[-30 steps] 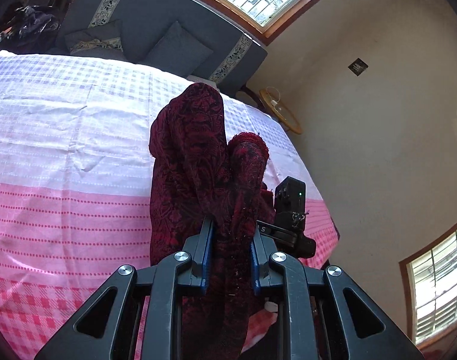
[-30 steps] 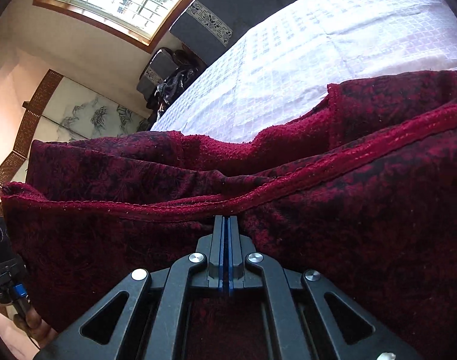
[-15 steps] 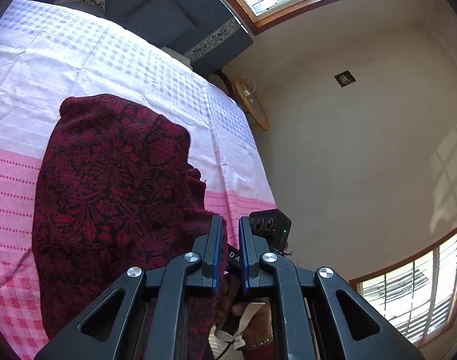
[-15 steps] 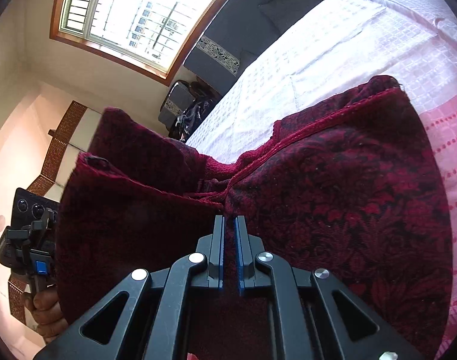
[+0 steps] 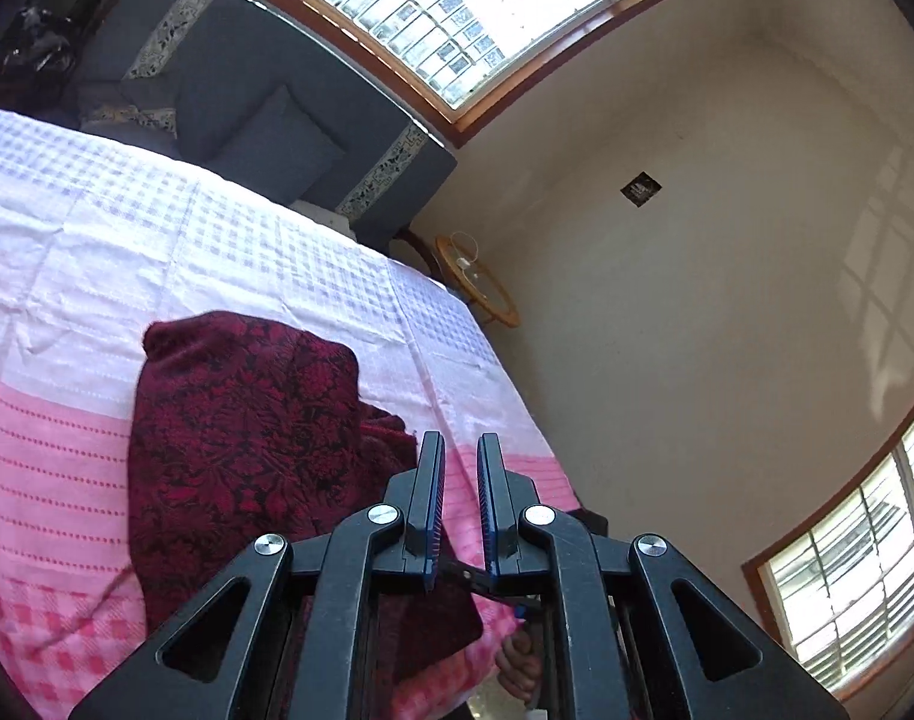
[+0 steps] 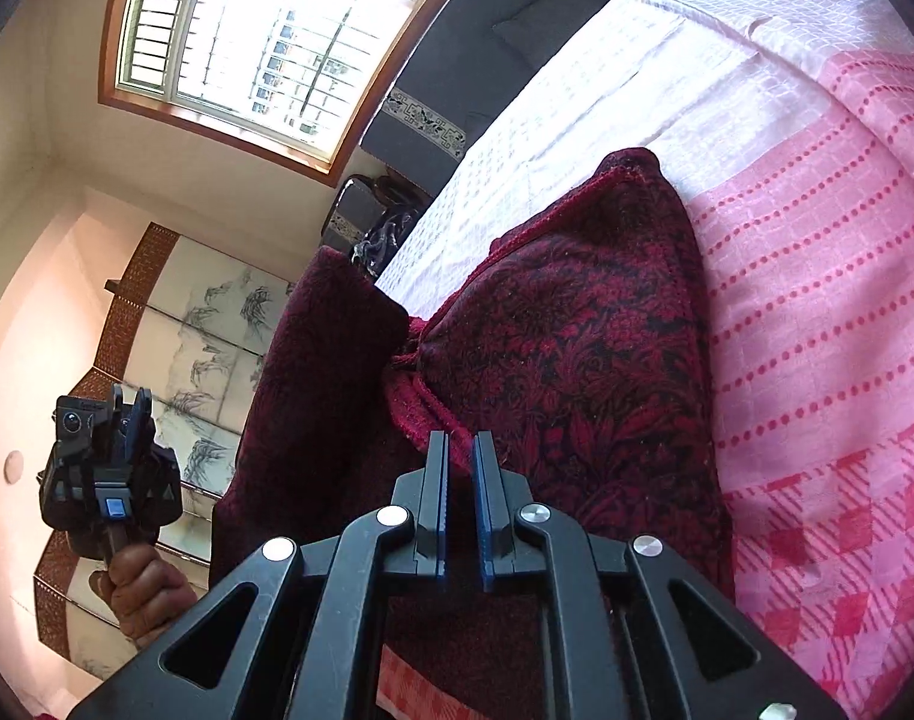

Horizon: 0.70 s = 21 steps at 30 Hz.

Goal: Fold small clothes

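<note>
Over on the left, the dark red patterned cloth [image 5: 240, 444] lies folded on the pink and white bedspread [image 5: 228, 252], near the bed's edge, its top layer flat and a bunched fold showing along its right side. Just right of it the left gripper [image 5: 460, 450] hangs above the bedspread with its blue-padded jaws parted and nothing between them. From the other side, the left gripper [image 6: 129, 414] is raised clear of the bed in the person's hand [image 6: 147, 591], while the right gripper [image 6: 460, 450] hovers over the cloth [image 6: 583, 348], jaws released with a narrow gap, gripping nothing.
</note>
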{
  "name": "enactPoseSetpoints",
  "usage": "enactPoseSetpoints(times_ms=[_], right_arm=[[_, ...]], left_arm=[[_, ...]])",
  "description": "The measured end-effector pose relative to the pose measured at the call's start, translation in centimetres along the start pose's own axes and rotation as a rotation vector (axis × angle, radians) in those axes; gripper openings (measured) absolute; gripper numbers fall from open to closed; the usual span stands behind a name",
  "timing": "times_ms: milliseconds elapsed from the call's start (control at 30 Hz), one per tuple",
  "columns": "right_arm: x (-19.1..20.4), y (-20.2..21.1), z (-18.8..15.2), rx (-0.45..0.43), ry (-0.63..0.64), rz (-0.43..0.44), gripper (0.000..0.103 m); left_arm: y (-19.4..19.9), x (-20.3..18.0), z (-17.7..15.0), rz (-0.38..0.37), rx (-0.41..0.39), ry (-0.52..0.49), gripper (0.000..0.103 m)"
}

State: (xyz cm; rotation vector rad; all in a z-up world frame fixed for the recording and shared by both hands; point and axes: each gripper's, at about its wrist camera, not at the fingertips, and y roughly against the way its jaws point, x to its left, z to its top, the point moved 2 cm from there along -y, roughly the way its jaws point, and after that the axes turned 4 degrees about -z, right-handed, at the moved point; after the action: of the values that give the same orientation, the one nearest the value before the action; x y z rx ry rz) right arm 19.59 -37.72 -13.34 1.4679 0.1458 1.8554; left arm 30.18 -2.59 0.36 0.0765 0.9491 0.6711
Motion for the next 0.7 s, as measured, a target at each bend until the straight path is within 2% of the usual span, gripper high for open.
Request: enactPoseSetpoints(times_ms=[33,100,133,233,367,433,467,700], right_arm=[[0.2,0.2,-0.7,0.007,0.018,-0.028,0.015],[0.4,0.3,-2.0,0.023,0.034,-0.064,0.027],[0.3,0.1,-2.4,0.032,0.029,-0.069,0.029],[0.1,-1.0,-2.4,0.057,-0.003,-0.03,0.03],[0.9,-3.0,-1.8,0.077,0.01,-0.036,0.03],[1.9,-3.8,-1.4,0.079,0.039,-0.03,0.024],[2.5,-4.2,-1.1,0.077,0.061,-0.033,0.01],[4.0,-3.8,3.4,-0.006,0.128,-0.063,0.008]], left_arm=[[0.4,1.1,0.5,0.04,0.003,-0.008,0.012],[-0.3,3.7,0.4,0.045,0.094,0.048,0.012],[-0.7,4.8,-0.1,0.053,0.12,0.074,0.011],[-2.4,5.9,-2.5,0.057,0.187,0.059,0.012],[-3.8,5.1,-5.7,0.008,0.216,0.03,0.012],[-4.4,4.9,-6.6,-0.014,0.228,0.042,0.012],[-4.6,5.0,-7.0,-0.035,0.232,0.056,0.012],[-6.5,6.2,-9.9,-0.179,0.227,0.199,0.012]])
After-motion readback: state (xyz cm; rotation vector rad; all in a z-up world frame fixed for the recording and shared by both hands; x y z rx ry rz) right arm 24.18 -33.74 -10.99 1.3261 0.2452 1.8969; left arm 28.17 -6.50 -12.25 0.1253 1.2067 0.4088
